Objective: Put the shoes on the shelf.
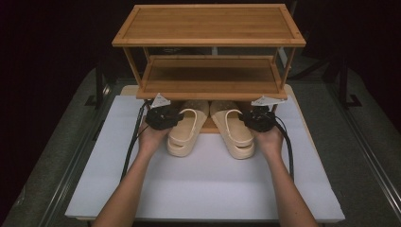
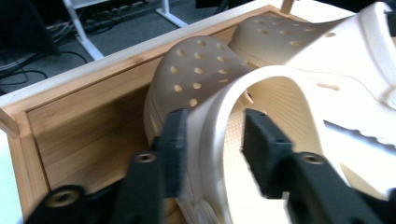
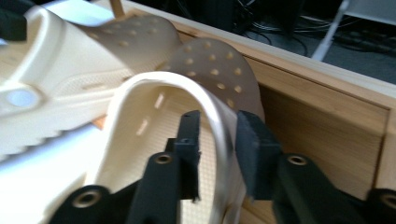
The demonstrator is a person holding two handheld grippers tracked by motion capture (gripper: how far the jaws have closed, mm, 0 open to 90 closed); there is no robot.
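Now I have both grippers' fingers released, straddling the heel straps: left gripper [image 1: 176,116] at left clog [image 1: 184,127], right gripper [image 1: 245,118] at right clog [image 1: 234,128], mid-frame; no readable branding.

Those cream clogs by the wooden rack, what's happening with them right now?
A person holds a gripper in each hand at a pair of cream perforated foam clogs whose toes sit on the bottom shelf of the two-tier bamboo shoe rack. The left gripper straddles the heel strap of the left clog, and the right gripper straddles the strap of the right clog. On both grippers the jaws stand apart from the straps, so neither clog is clamped.
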